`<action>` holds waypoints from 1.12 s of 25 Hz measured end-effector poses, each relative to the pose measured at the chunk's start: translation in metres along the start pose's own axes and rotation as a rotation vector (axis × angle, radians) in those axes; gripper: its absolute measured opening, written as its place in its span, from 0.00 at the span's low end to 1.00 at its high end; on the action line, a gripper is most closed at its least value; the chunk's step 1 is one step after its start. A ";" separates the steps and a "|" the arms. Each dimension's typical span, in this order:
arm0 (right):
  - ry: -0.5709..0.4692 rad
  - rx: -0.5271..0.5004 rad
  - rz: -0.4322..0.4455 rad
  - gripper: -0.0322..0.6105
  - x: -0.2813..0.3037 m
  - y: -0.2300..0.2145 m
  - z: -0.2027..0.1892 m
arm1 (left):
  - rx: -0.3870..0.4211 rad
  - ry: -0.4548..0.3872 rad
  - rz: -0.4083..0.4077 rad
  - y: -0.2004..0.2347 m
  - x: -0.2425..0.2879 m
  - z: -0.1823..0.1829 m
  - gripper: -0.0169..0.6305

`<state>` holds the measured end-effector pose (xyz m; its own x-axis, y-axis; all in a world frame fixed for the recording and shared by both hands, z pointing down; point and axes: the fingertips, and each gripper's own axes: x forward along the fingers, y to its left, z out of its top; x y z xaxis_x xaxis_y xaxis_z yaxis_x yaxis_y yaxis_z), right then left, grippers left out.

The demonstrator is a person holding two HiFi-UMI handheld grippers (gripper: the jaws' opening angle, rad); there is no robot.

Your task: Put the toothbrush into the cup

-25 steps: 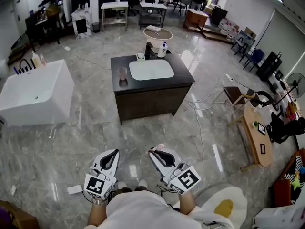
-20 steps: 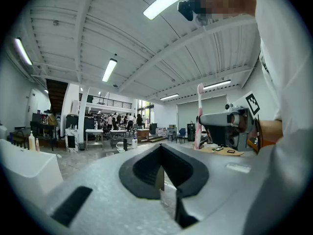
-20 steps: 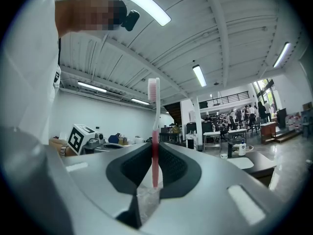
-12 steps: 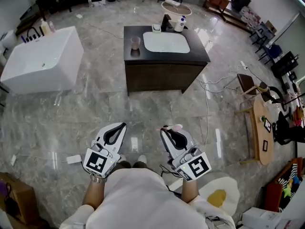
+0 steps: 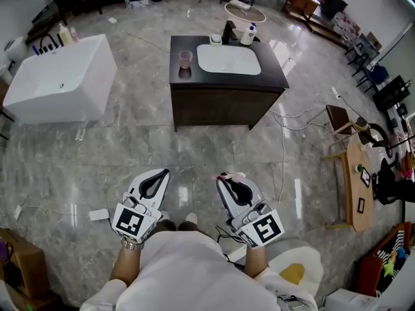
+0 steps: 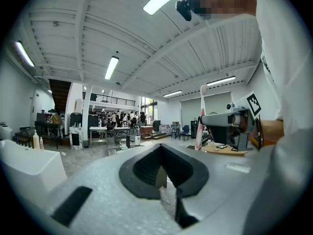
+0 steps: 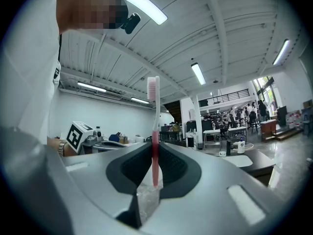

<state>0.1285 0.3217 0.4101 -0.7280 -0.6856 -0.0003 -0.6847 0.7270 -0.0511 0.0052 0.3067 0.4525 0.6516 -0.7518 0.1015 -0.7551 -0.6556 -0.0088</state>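
While a white bathtub [image 5: 58,76] stands at far left on the grey marble floor [image 5: 130,141], the left tongs [image 5: 160,175] are held low in front of the person's body, jaws together with nothing between them. Farther off, a pinkish cup [image 5: 185,59] stands upright on the left part of a dark vanity table [image 5: 224,83], just left of the white basin [image 5: 228,59]. A white pump bottle [image 5: 248,34] stands behind the basin at its right corner. Beside the left tongs, the right tongs [image 5: 225,179] are clamped on a pink toothbrush [image 7: 154,131]. It stands upright between the jaws, with its bristle head on top. The toothbrush is well apart from the cup.
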 end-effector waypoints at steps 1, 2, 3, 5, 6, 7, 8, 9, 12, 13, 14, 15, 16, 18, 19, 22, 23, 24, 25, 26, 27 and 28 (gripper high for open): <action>0.002 -0.001 0.000 0.13 -0.001 -0.003 -0.001 | -0.002 0.005 0.005 0.000 0.002 0.000 0.02; 0.004 -0.002 -0.001 0.13 -0.002 -0.006 -0.002 | -0.004 0.010 0.010 -0.001 0.004 -0.001 0.02; 0.004 -0.003 -0.003 0.13 -0.004 -0.010 -0.003 | -0.005 0.016 0.014 -0.003 0.006 -0.003 0.02; 0.000 -0.003 -0.004 0.13 -0.009 -0.017 -0.005 | 0.005 0.025 0.018 -0.006 0.011 -0.006 0.02; -0.003 -0.003 -0.003 0.13 -0.011 -0.021 -0.006 | 0.014 0.026 0.021 -0.007 0.013 -0.006 0.02; -0.006 -0.003 -0.003 0.13 -0.012 -0.026 -0.007 | 0.021 0.025 0.025 -0.007 0.017 -0.005 0.02; -0.009 -0.003 -0.003 0.13 -0.013 -0.031 -0.007 | 0.027 0.021 0.029 -0.008 0.021 -0.004 0.02; -0.012 -0.001 -0.003 0.13 -0.013 -0.036 -0.008 | 0.028 0.018 0.033 -0.008 0.025 -0.002 0.02; -0.019 0.012 -0.002 0.13 -0.009 -0.046 -0.008 | 0.019 0.018 0.044 -0.005 0.033 0.001 0.02; -0.022 0.015 -0.001 0.13 -0.007 -0.049 -0.009 | 0.019 0.023 0.050 -0.002 0.034 0.001 0.02; -0.026 0.017 0.003 0.13 -0.003 -0.051 -0.010 | 0.022 0.027 0.056 0.001 0.035 0.001 0.02; -0.031 0.017 0.007 0.13 0.000 -0.054 -0.011 | 0.028 0.031 0.063 0.004 0.036 0.000 0.02; -0.034 0.016 0.011 0.13 0.003 -0.058 -0.012 | 0.034 0.032 0.069 0.007 0.040 -0.001 0.02; -0.037 0.009 0.013 0.13 0.010 -0.066 -0.014 | 0.036 0.031 0.074 0.014 0.049 -0.003 0.02; -0.037 0.005 0.011 0.13 0.013 -0.070 -0.015 | 0.036 0.031 0.075 0.018 0.053 -0.003 0.02; -0.034 -0.005 0.007 0.13 0.024 -0.077 -0.015 | 0.037 0.018 0.068 0.030 0.062 -0.002 0.02; -0.033 -0.008 0.005 0.13 0.029 -0.080 -0.014 | 0.036 0.016 0.066 0.035 0.066 -0.001 0.02; -0.031 -0.011 0.002 0.13 0.036 -0.085 -0.014 | 0.034 0.017 0.065 0.043 0.071 -0.001 0.02; -0.028 -0.011 -0.003 0.13 0.043 -0.090 -0.014 | 0.029 0.019 0.064 0.051 0.077 -0.002 0.02; -0.023 -0.008 -0.008 0.13 0.052 -0.096 -0.015 | 0.022 0.022 0.060 0.061 0.085 -0.004 0.02; -0.017 -0.005 -0.014 0.13 0.062 -0.103 -0.018 | 0.015 0.021 0.054 0.072 0.093 -0.007 0.02; -0.011 -0.001 -0.019 0.13 0.073 -0.111 -0.020 | 0.007 0.019 0.047 0.083 0.103 -0.011 0.02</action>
<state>0.1504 0.1914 0.4360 -0.7146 -0.6995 -0.0099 -0.6983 0.7141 -0.0504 0.0085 0.1755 0.4732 0.6141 -0.7801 0.1196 -0.7840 -0.6204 -0.0209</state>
